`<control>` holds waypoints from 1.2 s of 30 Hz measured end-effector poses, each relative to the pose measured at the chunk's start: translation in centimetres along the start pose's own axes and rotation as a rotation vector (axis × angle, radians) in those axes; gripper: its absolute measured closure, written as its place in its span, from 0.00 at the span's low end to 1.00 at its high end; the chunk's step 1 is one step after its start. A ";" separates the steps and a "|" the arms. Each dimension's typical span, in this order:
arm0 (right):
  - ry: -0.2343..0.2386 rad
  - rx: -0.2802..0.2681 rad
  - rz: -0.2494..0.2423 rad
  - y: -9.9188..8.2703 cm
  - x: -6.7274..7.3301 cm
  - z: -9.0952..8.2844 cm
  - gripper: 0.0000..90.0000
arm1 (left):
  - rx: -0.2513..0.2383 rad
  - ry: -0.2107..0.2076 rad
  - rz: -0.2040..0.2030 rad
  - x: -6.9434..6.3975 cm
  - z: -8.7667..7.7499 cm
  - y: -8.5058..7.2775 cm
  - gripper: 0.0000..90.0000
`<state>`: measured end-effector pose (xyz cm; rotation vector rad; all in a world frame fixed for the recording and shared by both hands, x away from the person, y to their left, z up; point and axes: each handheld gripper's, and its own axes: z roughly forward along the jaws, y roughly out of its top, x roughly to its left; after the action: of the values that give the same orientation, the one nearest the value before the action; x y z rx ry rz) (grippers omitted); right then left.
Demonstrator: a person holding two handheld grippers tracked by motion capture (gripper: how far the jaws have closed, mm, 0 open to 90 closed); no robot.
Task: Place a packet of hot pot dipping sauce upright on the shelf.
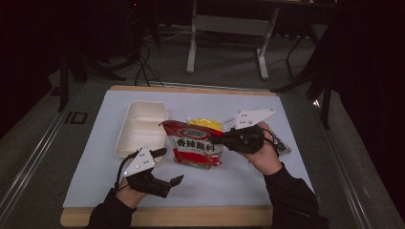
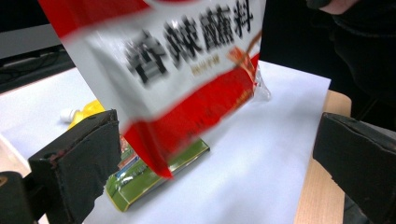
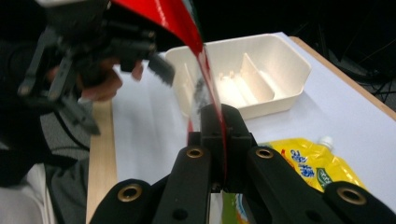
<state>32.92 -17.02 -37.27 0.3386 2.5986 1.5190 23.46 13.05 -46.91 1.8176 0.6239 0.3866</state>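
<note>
- The right gripper (image 1: pixel 220 139) pinches the red packet's (image 1: pixel 198 148) edge, holding it upright mid-desk.
- The left gripper (image 1: pixel 168 166) gapes wide near the desk's (image 1: pixel 267 181) front edge, holding nothing.
- A white tray (image 1: pixel 141 128) sits toward the left edge.

We see a dim room: grey carpeted floor (image 1: pixel 224 62), a white-legged desk frame (image 1: pixel 229 28) beyond our wooden table (image 1: pixel 191 215), black cables (image 1: pixel 143 67) trailing left.

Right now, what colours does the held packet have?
The packet is red with a white band bearing dark characters, clearest in the high view.
</note>
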 end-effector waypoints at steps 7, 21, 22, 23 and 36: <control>-0.027 -0.011 0.006 1.0 -1.2 0.4 1.00 | -0.012 -0.011 -0.031 -0.3 0.1 -1.5 0.02; -0.058 -0.027 0.003 3.7 -3.8 2.6 1.00 | 0.003 -0.029 -0.045 -0.7 1.1 -3.6 0.02; -0.060 -0.028 0.000 3.8 -3.9 2.8 1.00 | 0.006 -0.030 -0.042 -0.7 1.1 -3.7 0.02; -0.060 -0.032 0.002 4.0 -4.1 3.1 1.00 | 0.011 -0.025 -0.035 -0.8 1.2 -3.7 0.02; -0.079 -0.067 0.027 5.6 -6.0 6.8 1.00 | 0.025 -0.022 0.016 -1.5 1.4 -4.5 0.02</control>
<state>40.94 -10.08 -35.81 0.4188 2.4873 1.5637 22.00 12.19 -51.58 1.8487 0.6020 0.3709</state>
